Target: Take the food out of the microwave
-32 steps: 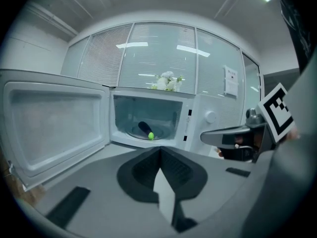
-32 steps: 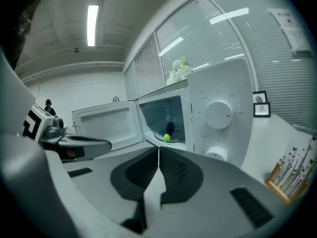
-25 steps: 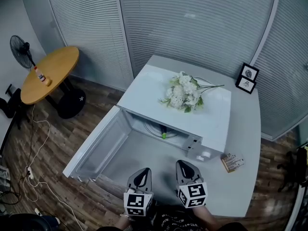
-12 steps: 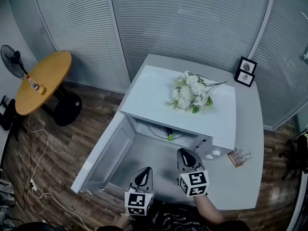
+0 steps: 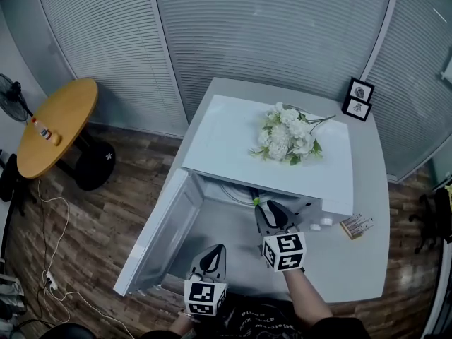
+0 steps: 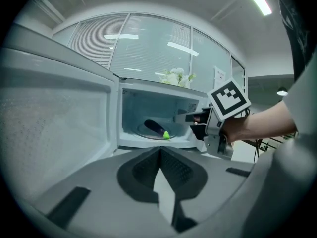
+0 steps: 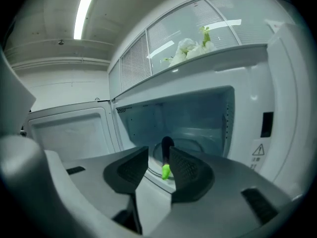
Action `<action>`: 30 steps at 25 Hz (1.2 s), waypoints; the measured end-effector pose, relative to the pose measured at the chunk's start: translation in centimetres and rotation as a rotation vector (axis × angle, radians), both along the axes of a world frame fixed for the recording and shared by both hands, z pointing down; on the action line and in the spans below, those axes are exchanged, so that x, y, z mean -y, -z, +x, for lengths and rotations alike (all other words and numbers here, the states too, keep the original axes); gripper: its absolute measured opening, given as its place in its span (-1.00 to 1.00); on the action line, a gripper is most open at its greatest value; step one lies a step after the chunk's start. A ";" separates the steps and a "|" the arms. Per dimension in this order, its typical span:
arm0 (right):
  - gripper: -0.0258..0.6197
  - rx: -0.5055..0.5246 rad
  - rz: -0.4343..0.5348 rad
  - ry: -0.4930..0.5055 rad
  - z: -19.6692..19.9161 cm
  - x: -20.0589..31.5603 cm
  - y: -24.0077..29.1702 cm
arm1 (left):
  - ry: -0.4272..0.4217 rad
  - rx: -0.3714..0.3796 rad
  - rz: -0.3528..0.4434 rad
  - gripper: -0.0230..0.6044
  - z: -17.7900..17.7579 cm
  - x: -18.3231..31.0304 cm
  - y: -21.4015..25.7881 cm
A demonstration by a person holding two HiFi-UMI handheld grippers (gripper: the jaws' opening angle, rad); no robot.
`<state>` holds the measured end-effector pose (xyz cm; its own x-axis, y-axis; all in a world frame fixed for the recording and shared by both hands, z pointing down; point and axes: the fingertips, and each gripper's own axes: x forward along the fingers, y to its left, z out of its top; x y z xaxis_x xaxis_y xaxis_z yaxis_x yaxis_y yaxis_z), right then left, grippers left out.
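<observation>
- White flower bunch (image 5: 288,138) lying flat, left of two small framed pictures (image 5: 357,99) at the tabletop's (image 5: 367,189) far right corner.
- Small printed box (image 5: 356,224) nearer on its right side.
- Round wooden table (image 5: 49,126) far left, with a small bottle (image 5: 40,128) on it and a fan (image 5: 7,90) just beside.
- Slatted blinds (image 5: 268,27) behind.

Grey counter (image 5: 371,182) bears microwave (image 5: 226,133), two photo frames (image 5: 360,92), small packet (image 5: 357,225).

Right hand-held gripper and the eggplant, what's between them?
Only the microwave's sill and turntable rim, in the right gripper view. The right hand-held gripper's jaws have just been opening, empty, short of the eggplant.
</observation>
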<state>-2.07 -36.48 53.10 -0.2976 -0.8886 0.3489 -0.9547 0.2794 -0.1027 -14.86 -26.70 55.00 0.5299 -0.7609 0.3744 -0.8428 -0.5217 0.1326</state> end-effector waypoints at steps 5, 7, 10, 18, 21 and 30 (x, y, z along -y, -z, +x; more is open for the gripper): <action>-0.44 -0.030 -0.019 -0.008 -0.5 2.0 -0.6 | -0.005 0.002 -0.004 -0.90 -0.8 0.4 -0.2; -0.40 -0.035 -0.035 -0.012 -0.7 2.8 -1.0 | -0.007 0.006 -0.009 -0.90 -1.2 0.5 -0.3; -0.40 -0.050 -0.066 -0.012 -1.1 3.8 -1.8 | -0.012 0.011 -0.015 -0.90 -1.5 0.6 -0.5; -0.37 -0.108 -0.154 -0.040 -1.3 6.1 -4.4 | -0.031 0.008 -0.027 -0.90 -1.7 0.7 -0.8; -0.37 -0.117 -0.174 -0.056 -1.1 6.9 -5.0 | -0.041 0.004 -0.032 -0.90 -1.5 0.6 -1.1; -0.34 -0.137 -0.261 -0.065 -0.8 7.8 -7.0 | -0.047 -0.007 -0.046 -0.90 -1.2 0.2 -1.6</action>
